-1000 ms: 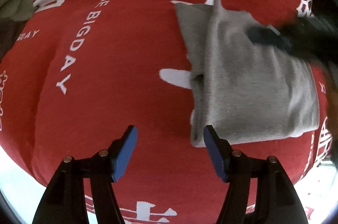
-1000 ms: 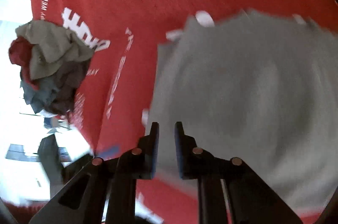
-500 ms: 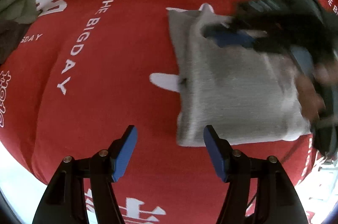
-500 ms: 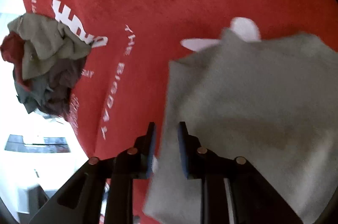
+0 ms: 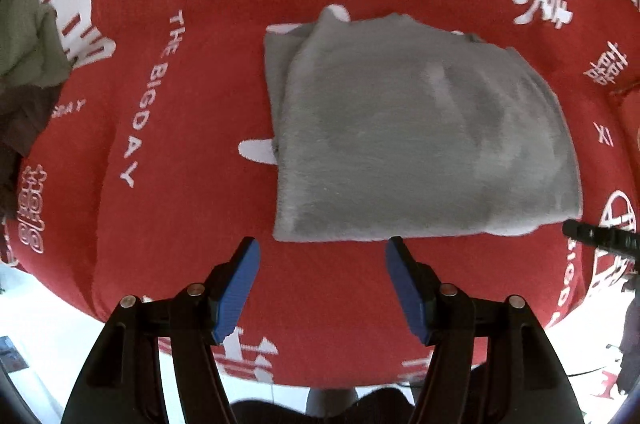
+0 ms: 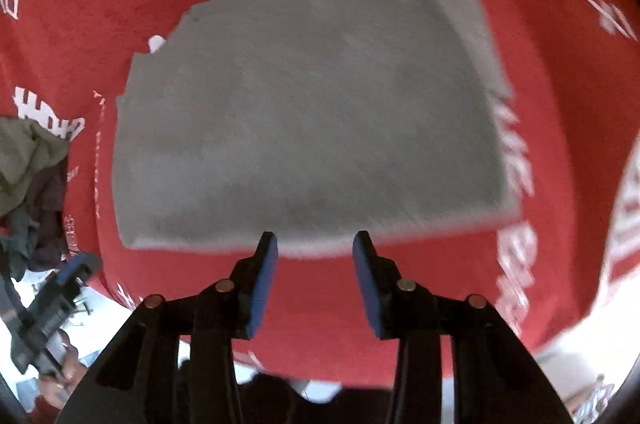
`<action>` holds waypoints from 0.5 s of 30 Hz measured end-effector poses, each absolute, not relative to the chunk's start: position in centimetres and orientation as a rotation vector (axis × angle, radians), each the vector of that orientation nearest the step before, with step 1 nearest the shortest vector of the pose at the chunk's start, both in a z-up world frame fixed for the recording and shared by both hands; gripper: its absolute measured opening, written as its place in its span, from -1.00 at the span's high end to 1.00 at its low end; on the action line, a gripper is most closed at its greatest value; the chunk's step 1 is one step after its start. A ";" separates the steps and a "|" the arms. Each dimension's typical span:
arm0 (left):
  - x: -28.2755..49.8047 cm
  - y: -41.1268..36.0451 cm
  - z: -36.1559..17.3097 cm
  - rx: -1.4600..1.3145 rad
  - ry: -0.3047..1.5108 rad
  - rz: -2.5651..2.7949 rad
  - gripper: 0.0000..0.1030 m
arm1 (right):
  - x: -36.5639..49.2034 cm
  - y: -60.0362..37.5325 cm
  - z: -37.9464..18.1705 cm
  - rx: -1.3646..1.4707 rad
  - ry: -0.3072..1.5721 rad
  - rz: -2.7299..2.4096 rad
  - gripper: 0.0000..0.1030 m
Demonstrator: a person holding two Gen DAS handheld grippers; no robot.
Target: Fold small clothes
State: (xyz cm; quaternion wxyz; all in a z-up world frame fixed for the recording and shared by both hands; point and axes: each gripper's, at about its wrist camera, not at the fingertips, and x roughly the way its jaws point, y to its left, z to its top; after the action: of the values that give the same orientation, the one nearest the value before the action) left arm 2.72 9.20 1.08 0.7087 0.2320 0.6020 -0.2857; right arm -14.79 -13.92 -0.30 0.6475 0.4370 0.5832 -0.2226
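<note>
Nearest, left tool [image 5: 322, 256]: held apart, nothing between the blue pads; it is poised just short of the cloth's near edge.
Right tool [image 6: 314, 250]: likewise apart and empty, its tips seen at or just over the near edge of the cloth; contact cannot be told.
Cloth [image 5: 420, 139]: a grey garment laid flat on the red cover [image 5: 180, 224], folded into a compact, roughly square packet; layered edges are seen at its left and far sides.
Cover: red, printed with white lettering, spread over the counter.
Pile [image 5: 24, 63]: unfolded clothes, olive and dark, heaped at the far left, well apart from the grey cloth.
Progress: the grey piece is judged folded, or nearly so, and released; the pile is judged yet to be folded.
</note>
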 end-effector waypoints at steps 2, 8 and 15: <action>2.0 8.8 2.8 0.521 1.327 -0.651 -0.29 | -16.0 -13.4 1.3 1.001 1.314 -0.516 0.01; 0.8 7.6 6.0 0.540 1.333 -0.673 -0.29 | -15.4 -11.5 5.7 0.981 1.258 -0.490 -0.19; -0.4 6.6 10.2 0.567 1.249 -0.757 -1.00 | -13.0 -8.8 9.9 0.849 1.258 -0.442 -0.52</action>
State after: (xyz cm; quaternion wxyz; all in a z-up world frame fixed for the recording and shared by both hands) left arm -0.44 6.60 10.18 0.7085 0.2555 0.5626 -0.3408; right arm -13.03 -8.79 9.90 0.7037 0.3815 0.5655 -0.1987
